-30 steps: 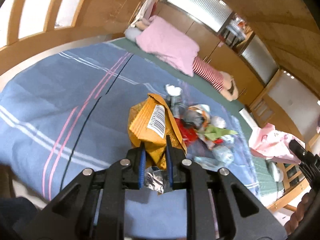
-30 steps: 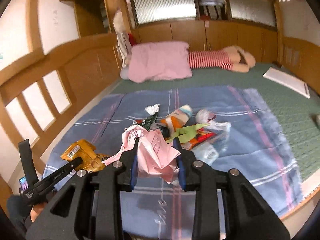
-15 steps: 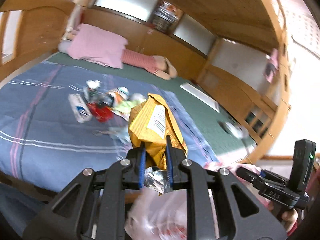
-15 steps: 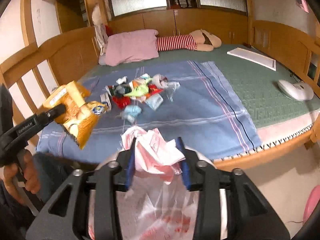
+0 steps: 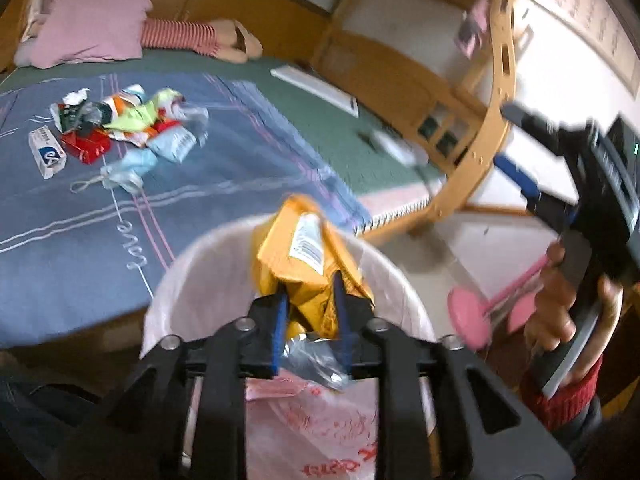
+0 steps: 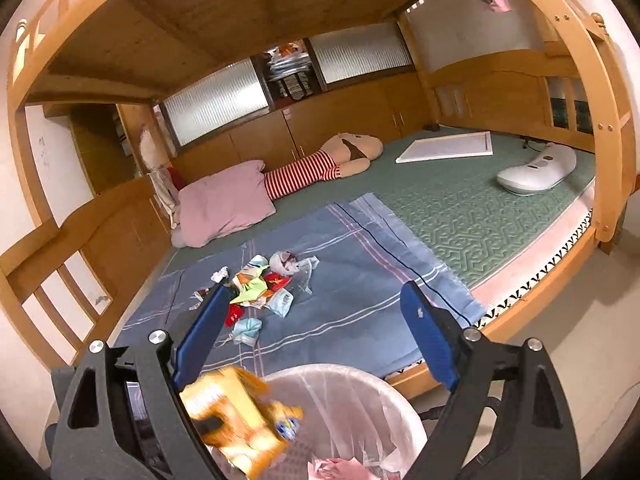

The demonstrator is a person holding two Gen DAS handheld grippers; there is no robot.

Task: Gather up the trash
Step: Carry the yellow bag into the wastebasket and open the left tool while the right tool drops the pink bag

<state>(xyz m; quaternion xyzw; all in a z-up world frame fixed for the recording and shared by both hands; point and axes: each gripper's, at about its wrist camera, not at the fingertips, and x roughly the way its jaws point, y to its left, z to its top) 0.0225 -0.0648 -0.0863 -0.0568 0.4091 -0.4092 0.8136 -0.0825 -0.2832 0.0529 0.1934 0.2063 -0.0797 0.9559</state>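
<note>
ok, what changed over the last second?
Right tongs opened and let go of the pink wrapper, which now lies in the bin. Left tongs carried the yellow bag from the bed to over the bin, still clamped. The trash pile on the blanket is unchanged.

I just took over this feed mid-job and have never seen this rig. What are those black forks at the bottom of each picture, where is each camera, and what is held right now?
The black forks are two-finger grippers, one in each of a person's hands; there is no robot arm. A fisheye camera sits on each gripper and looks forward along its fingers.

In the left wrist view, the left gripper is shut on a yellow snack bag, holding it over a bin lined with a plastic bag.

In the right wrist view, the right gripper is open and holds nothing. A crumpled pink wrapper already lies in the bin.

More trash lies piled on the blue blanket on the bed.
</note>
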